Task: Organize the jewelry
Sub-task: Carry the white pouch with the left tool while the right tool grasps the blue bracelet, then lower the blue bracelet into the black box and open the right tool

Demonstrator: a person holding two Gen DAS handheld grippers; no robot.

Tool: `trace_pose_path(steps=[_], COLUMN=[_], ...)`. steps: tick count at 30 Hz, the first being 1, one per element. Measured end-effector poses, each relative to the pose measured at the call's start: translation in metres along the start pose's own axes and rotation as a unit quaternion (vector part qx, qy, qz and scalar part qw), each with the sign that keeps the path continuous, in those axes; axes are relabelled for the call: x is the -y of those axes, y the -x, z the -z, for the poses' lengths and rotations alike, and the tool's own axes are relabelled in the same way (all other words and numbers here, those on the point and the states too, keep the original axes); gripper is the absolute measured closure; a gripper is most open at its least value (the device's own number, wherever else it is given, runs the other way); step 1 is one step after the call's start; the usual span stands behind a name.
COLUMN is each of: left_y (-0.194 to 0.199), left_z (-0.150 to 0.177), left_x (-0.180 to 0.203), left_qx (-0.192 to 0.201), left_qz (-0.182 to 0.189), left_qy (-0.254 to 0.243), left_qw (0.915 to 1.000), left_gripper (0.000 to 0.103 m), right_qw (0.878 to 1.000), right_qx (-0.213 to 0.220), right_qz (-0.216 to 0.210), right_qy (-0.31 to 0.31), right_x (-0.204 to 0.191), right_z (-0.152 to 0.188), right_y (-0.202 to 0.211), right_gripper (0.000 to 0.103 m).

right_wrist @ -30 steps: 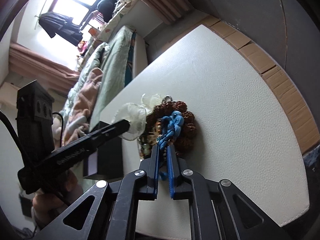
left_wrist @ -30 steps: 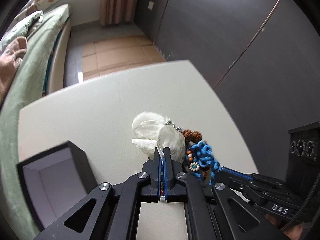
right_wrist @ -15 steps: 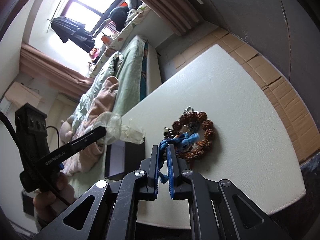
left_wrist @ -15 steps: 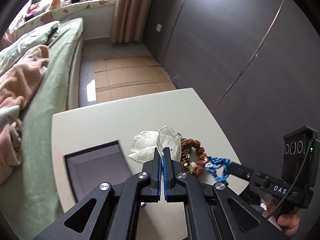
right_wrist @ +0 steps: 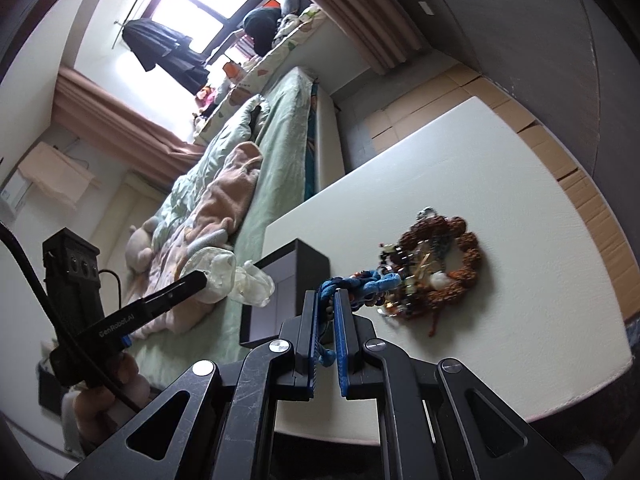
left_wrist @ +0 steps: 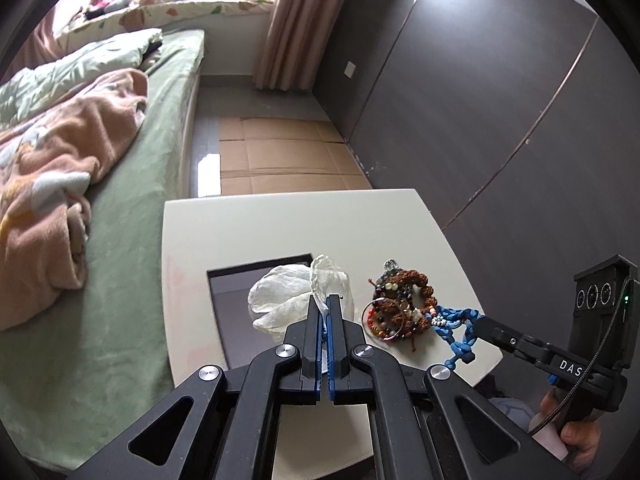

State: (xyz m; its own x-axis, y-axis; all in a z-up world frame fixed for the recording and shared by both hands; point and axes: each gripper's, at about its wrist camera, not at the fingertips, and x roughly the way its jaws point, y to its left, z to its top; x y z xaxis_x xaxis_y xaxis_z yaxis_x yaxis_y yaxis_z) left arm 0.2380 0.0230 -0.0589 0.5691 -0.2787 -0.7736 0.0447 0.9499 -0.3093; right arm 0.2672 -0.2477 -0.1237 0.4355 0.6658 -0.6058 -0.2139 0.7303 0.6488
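My left gripper [left_wrist: 323, 307] is shut on a translucent white pouch [left_wrist: 288, 300] and holds it in the air over an open black jewelry box [left_wrist: 240, 292]. My right gripper [right_wrist: 330, 298] is shut on a blue braided cord [right_wrist: 360, 286]; the cord's other end is tangled in a pile of jewelry [right_wrist: 434, 266] lying on the white table [right_wrist: 500, 184]. The pile holds a brown beaded bracelet [left_wrist: 404, 304], a bead string and a metal hoop. In the right wrist view the pouch [right_wrist: 236, 278] hangs from the left gripper beside the box [right_wrist: 296, 280].
A bed with a green sheet [left_wrist: 132, 240] and a pink blanket [left_wrist: 56, 184] runs along the table's left side. A dark wall [left_wrist: 500, 100] stands right of the table. Cardboard sheets [left_wrist: 280, 160] cover the floor beyond the table's far edge.
My left gripper has lifted the pouch up and away from the jewelry pile, toward the box. My right gripper has pulled back with the blue cord, drawing it out of the pile.
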Motion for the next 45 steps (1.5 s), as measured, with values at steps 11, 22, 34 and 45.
trace_pose_path(steps=[11, 22, 34, 45], left_y=[-0.020, 0.008, 0.037, 0.038], left_z=[0.000, 0.016, 0.039, 0.043], left_x=[-0.020, -0.061, -0.105, -0.106], left_qx=[-0.033, 0.007, 0.023, 0.021], left_qz=[0.038, 0.023, -0.003, -0.006], left_qy=[0.053, 0.108, 0.151, 0.147], left_qw=[0.9973, 0.9938, 0.9883, 0.9889], left_gripper=[0.094, 0.013, 0.013, 0.013], right_qw=[1.000, 0.999, 0.996, 0.995], right_qx=[-0.004, -0.018, -0.050, -0.080], right_qz=[0.010, 0.007, -0.017, 0.037], right_qy=[0.016, 0.042, 0.078, 0.040], right_x=[-0.024, -0.055, -0.095, -0.059], right_z=[0.011, 0.007, -0.004, 0.000], right_y=[0.000, -0.019, -0.071, -0.092], right_gripper=[0.094, 0.094, 0.094, 0.053])
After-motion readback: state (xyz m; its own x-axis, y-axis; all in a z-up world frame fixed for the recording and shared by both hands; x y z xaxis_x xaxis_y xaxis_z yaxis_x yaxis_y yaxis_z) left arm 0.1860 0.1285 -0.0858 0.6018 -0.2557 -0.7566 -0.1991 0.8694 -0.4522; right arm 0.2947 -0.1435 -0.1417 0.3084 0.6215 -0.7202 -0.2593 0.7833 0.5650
